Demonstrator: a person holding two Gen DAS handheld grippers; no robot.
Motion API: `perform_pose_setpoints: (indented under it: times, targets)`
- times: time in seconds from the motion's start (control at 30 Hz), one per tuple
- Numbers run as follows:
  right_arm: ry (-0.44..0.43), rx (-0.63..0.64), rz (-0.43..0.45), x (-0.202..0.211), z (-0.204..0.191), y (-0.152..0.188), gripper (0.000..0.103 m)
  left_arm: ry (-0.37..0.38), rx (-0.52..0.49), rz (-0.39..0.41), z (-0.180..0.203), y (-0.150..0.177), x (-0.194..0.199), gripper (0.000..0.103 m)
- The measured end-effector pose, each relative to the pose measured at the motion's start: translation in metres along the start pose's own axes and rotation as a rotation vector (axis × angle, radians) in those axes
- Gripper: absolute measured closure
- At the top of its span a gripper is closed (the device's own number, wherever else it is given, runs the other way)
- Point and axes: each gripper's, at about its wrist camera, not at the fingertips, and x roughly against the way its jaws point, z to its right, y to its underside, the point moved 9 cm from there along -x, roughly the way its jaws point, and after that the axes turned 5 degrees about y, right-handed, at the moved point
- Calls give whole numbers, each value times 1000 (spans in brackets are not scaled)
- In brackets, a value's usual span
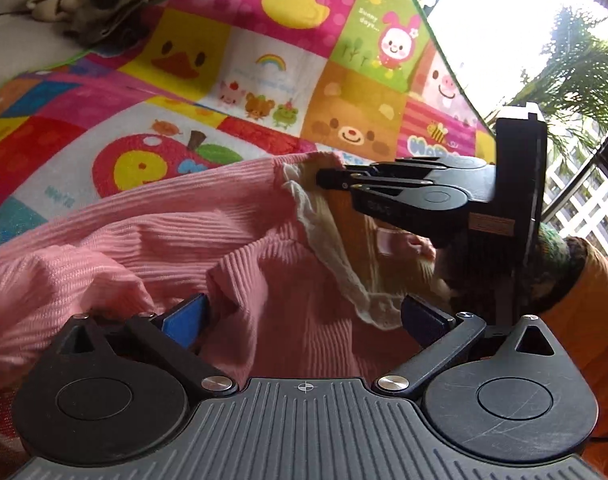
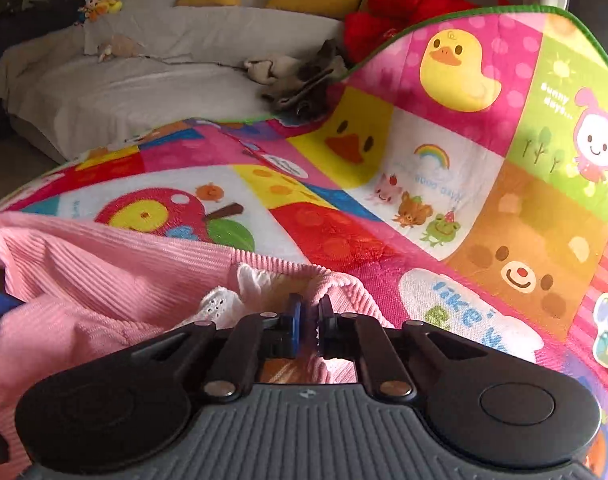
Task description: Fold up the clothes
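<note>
Cartoon mat (image 2: 344, 184) underneath; right tongs (image 2: 308, 320) clamp pink garment's (image 2: 103, 280) edge; left tongs (image 1: 304, 316) apart.

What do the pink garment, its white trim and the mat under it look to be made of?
Pink garment: soft ribbed knit or fine corduroy, judging by its parallel ridges; matte.
White trim: thin lace or eyelet cotton, going by small holes and a frilly edge.
Play mat: likely padded printed fabric or foam, slightly glossy, with a green bound edge.
</note>
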Motion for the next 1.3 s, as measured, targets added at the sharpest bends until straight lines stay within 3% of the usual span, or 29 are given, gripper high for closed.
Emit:
perform_pose_setpoints:
  times: [0.03, 0.1, 0.2, 0.37, 0.43, 0.5, 0.6, 0.73, 0.83, 0.9, 1.0, 1.13, 1.23, 1.3]
  targets:
    - [-20, -22, -1, 3, 5, -1, 94, -5, -2, -7, 0, 0, -2, 0]
    - [-45, -88, 55, 25, 22, -5, 80, -28, 2, -12, -6, 0, -6, 0]
    - [41, -121, 143, 69, 63, 2, 65, -66, 36, 1, -24, -5, -7, 0]
    - [188, -17, 37, 84, 104, 57, 61, -82, 89, 45, -41, -20, -10, 0]
    - [204, 0, -24, 74, 109, 80, 61, -95, 98, 55, -42, -21, -12, 0]
    - [293, 55, -62, 58, 119, 100, 62, -104, 88, 57, -41, -21, -13, 0]
    - [417, 96, -33, 42, 144, 110, 57, -117, 63, 58, -41, -20, -12, 0]
    - [497, 23, -59, 44, 178, 110, 58, -155, 61, 69, -48, -25, -12, 0]
    - [422, -130, -13, 80, 190, 112, 56, -162, 77, 77, -50, -27, -11, 0]
    - [368, -189, 18, 114, 185, 120, 43, -170, 69, 69, -47, -25, -10, 0]
    - [329, -150, 27, 158, 162, 146, 32, -169, -4, 62, -27, -17, -4, 0]
    - [288, -166, 18, 198, 136, 184, 32, -145, -137, 79, 13, -4, 9, 0]
    - [218, -285, 24, 208, 119, 201, 34, -65, -196, 91, 51, 10, 15, 0]
    - [192, -257, 10, 209, 97, 214, 35, -12, -190, 57, 69, 25, 10, 0]
